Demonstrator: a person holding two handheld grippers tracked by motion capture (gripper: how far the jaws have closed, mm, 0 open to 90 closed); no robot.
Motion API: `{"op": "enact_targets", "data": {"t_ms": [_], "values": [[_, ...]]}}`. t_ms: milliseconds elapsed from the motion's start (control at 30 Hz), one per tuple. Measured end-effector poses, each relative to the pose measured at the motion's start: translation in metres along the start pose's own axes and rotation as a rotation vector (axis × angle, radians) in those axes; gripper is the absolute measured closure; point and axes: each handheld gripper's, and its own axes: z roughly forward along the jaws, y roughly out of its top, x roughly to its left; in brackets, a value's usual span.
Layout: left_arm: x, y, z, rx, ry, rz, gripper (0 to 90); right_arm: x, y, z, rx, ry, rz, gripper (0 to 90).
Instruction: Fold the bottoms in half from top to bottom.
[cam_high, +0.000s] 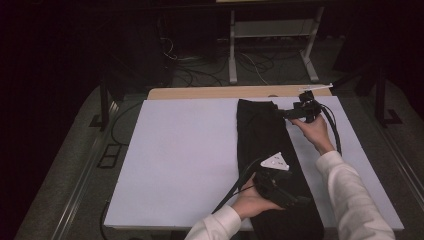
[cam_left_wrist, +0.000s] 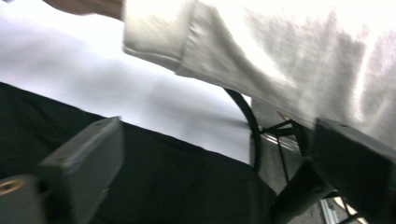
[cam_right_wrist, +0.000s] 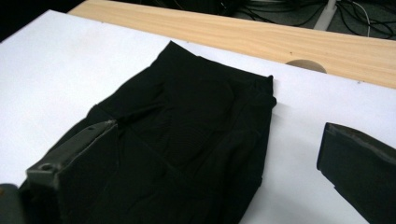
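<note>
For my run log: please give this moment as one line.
left gripper: open, over black garment | right gripper: open, at its far end | garment flat on white board

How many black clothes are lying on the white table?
1. The black garment, folded long, lies on the right half of the white table, running from its far edge to its near edge. Folded layers might hide more.

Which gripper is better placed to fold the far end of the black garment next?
Right, probably. The right gripper sits at the far end of the black garment, jaws open. The left gripper is at the near end.
</note>
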Motion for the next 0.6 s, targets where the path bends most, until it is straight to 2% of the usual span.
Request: {"op": "enact_targets", "data": {"t_ms": [167, 333, 433, 600], "values": [[0.009, 0.003, -0.012, 0.004, 0.035, 0.024, 0.0, 0.003, 0.000, 0.000, 0.008, 0.008, -0.017, 0.0], [0.017, 0.008, -0.025, -0.008, 0.073, 0.043, 0.0, 0.006, 0.002, -0.005, 0.007, -0.017, -0.047, 0.0], [0.023, 0.013, -0.032, 0.013, 0.096, 0.074, 0.0, 0.005, 0.003, -0.010, 0.002, -0.026, -0.055, 0.0], [0.029, 0.019, -0.041, 0.057, 0.144, 0.119, 0.0, 0.002, 0.004, -0.014, -0.010, -0.010, -0.039, 0.0]]}}
